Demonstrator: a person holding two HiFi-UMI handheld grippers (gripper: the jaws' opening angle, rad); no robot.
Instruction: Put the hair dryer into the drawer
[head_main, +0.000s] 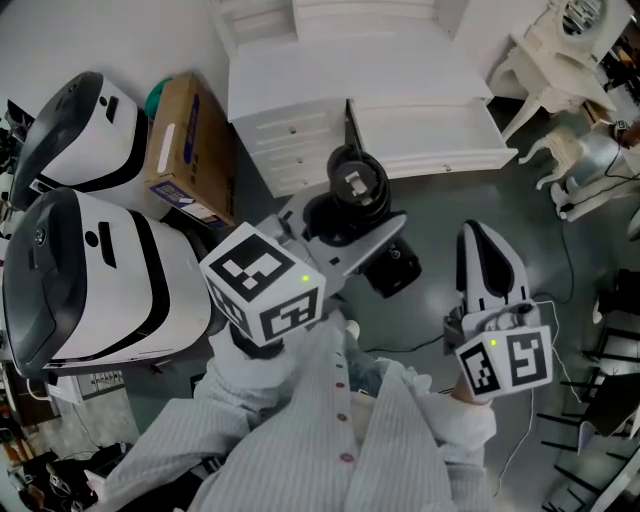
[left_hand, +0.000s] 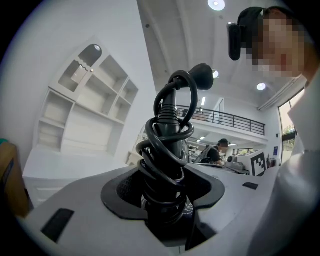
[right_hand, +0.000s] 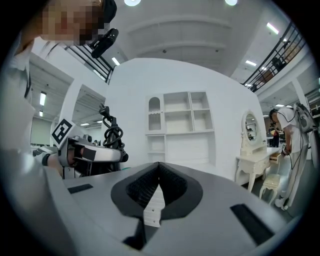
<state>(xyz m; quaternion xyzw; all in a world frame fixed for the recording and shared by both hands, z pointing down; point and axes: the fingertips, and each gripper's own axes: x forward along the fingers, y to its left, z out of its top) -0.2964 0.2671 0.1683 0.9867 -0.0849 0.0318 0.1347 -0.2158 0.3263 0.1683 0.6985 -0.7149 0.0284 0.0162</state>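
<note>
Between the left tongs' (left_hand: 165, 202) ribbed black pads (left_hand: 127, 187), the hair dryer's (left_hand: 170, 122) handle stands clenched, glossy cord (left_hand: 152, 178) coiled around it; right tongs (right_hand: 159, 187) pressed together, empty

Nothing legible from here.
Stickers on the cardboard box (head_main: 188, 150) and the hair dryer (head_main: 355, 186) are too small to read.

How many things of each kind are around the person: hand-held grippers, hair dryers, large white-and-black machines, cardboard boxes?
Hand-held grippers: 2 (left hand-held gripper, right hand-held gripper)
Hair dryer: 1
Large white-and-black machines: 2
Cardboard box: 1
Total: 6
</note>
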